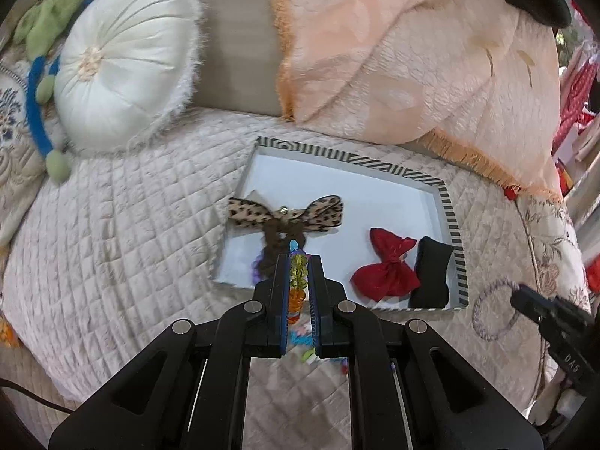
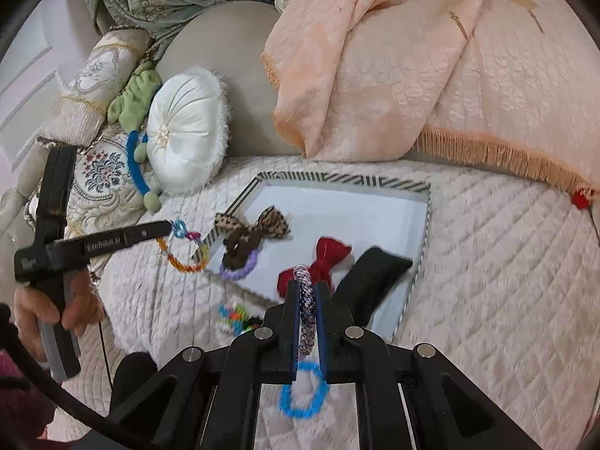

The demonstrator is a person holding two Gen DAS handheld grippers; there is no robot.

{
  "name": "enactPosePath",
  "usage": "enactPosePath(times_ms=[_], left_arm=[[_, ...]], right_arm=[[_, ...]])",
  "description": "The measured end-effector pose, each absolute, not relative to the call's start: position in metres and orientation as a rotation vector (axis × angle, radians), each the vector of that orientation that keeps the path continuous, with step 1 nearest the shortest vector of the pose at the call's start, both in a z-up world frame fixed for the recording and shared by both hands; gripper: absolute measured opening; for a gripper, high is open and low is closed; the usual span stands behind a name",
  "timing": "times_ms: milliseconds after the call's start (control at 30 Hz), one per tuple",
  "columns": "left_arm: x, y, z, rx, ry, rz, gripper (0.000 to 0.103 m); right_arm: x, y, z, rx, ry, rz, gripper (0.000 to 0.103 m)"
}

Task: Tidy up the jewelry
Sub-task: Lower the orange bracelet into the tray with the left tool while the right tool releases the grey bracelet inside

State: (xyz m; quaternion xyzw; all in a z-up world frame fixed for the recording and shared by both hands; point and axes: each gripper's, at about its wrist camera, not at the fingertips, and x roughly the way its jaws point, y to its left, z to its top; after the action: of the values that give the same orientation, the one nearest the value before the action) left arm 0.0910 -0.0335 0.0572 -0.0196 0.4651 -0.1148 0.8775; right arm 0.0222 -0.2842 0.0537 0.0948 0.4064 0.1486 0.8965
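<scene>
Quilted beige bedspread (image 2: 487,262) underneath, carrying a shallow white tray (image 1: 337,183) with a black-and-white striped rim, set near the pillows at the bed's head edge. Inside the tray: leopard-print bow scrunchie (image 1: 322,212) toward its left side, overlapping the left rim; lilac hair tie (image 2: 240,268) just beneath it; red bow (image 1: 388,268) and a black pad (image 1: 431,273) side by side along the right rim.

Left gripper (image 1: 299,262) fingers clenched on a multicoloured beaded bracelet (image 2: 187,251), yellow-green and orange beads pinched between the pads; seen from the right wrist camera, bracelet dangling as a loop just outside the tray's left rim, above the bedspread. A hand (image 2: 56,311) wrapped around that gripper's handle.

Right gripper (image 2: 308,288) fingers clenched on a braided purple-and-white band (image 2: 305,300), raised off the bed near the tray's front right corner.

Loose on the bedspread before the tray's near edge: blue hair tie (image 2: 300,397) and a small jumble of bright bands (image 2: 236,317).

Round white cushion (image 1: 123,63) and peach fringed throw (image 1: 412,56) against the headboard.
</scene>
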Motion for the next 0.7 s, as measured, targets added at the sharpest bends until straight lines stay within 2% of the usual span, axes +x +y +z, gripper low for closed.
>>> enactPosePath(times_ms=[400,700], left_arm=[[0.126,-0.083,0.032,0.032,0.993,-0.242,0.008],[0.149,-0.100,0.002,0.032,1.042,-0.246,0.008]], right_arm=[[0.096,-0.285,0.045,0.183,0.862,0.264,0.007],[0.152,-0.295,0.007,0.241,0.924,0.228,0.007]])
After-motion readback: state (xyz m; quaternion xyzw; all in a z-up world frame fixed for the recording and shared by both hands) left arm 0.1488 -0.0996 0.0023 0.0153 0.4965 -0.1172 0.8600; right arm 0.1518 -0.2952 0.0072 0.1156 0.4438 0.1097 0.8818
